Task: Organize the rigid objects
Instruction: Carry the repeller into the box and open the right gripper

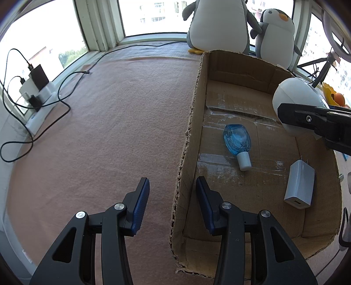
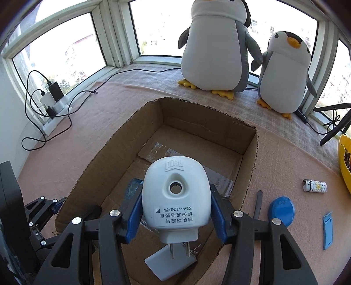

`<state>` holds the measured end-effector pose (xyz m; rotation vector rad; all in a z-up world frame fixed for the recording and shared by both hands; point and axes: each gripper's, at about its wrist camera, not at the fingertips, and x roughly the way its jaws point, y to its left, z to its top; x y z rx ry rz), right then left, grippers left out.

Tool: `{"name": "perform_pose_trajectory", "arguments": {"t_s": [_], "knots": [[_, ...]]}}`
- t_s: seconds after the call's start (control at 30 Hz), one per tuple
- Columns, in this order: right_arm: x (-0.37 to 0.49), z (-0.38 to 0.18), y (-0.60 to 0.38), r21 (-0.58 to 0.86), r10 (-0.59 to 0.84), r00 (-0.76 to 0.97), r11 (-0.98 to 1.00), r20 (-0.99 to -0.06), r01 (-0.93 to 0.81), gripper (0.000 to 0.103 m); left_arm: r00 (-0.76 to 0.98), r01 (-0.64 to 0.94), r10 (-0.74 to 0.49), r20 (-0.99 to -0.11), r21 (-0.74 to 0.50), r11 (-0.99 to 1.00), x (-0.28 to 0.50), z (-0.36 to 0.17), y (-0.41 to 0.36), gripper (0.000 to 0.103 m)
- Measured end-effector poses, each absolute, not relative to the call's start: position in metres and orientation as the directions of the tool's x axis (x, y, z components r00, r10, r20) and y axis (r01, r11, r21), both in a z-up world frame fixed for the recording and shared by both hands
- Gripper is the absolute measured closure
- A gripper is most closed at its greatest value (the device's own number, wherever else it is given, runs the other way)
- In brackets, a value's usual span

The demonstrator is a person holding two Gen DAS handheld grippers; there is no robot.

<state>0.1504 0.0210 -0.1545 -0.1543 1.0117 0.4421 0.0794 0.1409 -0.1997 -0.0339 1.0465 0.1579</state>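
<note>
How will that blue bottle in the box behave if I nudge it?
The blue bottle lies on its side on the cardboard box floor; its flattish oval body probably slides rather than rolls. Small, clear plastic, likely light and rigid. The white cap end may pivot first.

Bright daylight from overexposed windows (image 1: 151, 15), soft shadows, sharp focus, strong fisheye curvature, dark vignetted corners

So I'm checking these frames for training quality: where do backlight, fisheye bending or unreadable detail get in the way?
Left wrist view: the windows are blown out white, and the cardboard box wall bows from fisheye. Right wrist view: the panes are likewise overexposed, yet the white plug-in device clamped by the right gripper stays sharp, its label legible though upside down; dark vignette cuts the corners in both.
</note>
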Motion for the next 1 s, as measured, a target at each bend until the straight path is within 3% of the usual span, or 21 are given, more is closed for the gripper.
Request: {"name": "perform_pose_trajectory", "arguments": {"t_s": [0.43, 0.57, 1.0], "knots": [[0.158, -0.168, 0.034, 0.050, 0.266, 0.429, 0.891, -0.863, -0.451, 0.051, 0.491, -0.146, 0.114, -0.864, 0.048, 0.988, 0.080, -0.200, 0.141, 0.060], [0.156, -0.163, 0.032, 0.043, 0.265, 0.442, 0.891, -0.857, -0.451, 0.040, 0.489, -0.146, 0.114, -0.865, 0.048, 0.988, 0.080, -0.201, 0.141, 0.060], [0.151, -0.145, 0.010, 0.089, 0.299, 0.456, 0.900, -0.839, -0.426, 0.040, 0.491, -0.144, 0.115, -0.863, 0.050, 0.988, 0.083, -0.202, 0.142, 0.060]]}}
